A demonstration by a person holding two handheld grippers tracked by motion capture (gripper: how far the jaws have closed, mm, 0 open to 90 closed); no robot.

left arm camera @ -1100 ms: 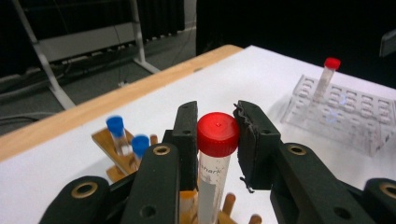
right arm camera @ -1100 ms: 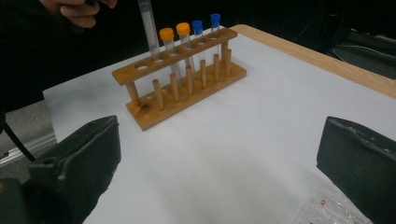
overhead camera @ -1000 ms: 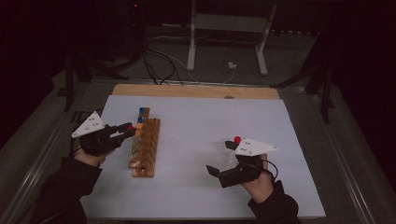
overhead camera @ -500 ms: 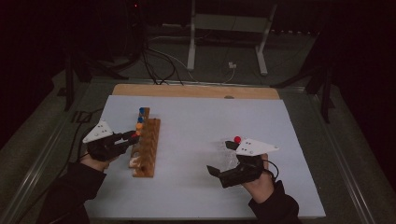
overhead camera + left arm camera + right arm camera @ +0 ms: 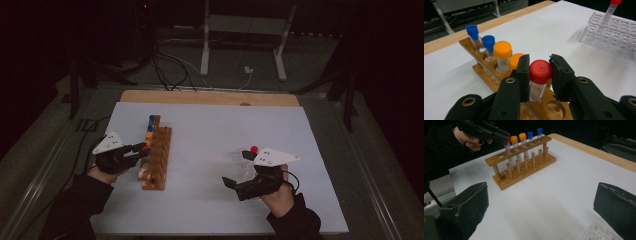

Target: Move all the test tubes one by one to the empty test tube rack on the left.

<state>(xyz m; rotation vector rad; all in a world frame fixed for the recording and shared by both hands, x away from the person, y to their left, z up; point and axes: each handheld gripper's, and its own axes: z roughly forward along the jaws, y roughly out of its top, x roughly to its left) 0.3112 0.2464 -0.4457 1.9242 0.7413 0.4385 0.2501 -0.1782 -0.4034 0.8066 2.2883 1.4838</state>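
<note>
A wooden tube rack (image 5: 156, 155) stands at the left of the white sheet. It holds two blue-capped tubes (image 5: 480, 40), two orange-capped tubes (image 5: 502, 51) and a red-capped tube (image 5: 540, 75). My left gripper (image 5: 539, 65) is shut on the red cap, one pad on each side, and the tube stands upright in its hole. In the high view the left gripper (image 5: 142, 149) reaches the rack from the left. My right gripper (image 5: 239, 168) hovers open over a clear plastic rack (image 5: 614, 35), with nothing between its jaws. One red-capped tube (image 5: 254, 149) stands in that clear rack.
The near end of the wooden rack (image 5: 524, 167) has empty holes (image 5: 501, 156). A wooden board (image 5: 210, 97) borders the far side of the sheet. Cables and a metal stand (image 5: 240, 30) lie on the floor beyond the table.
The left gripper has shifted slightly right and toward me along the rack, onto the red-capped tube. The right gripper has stayed where it was.
</note>
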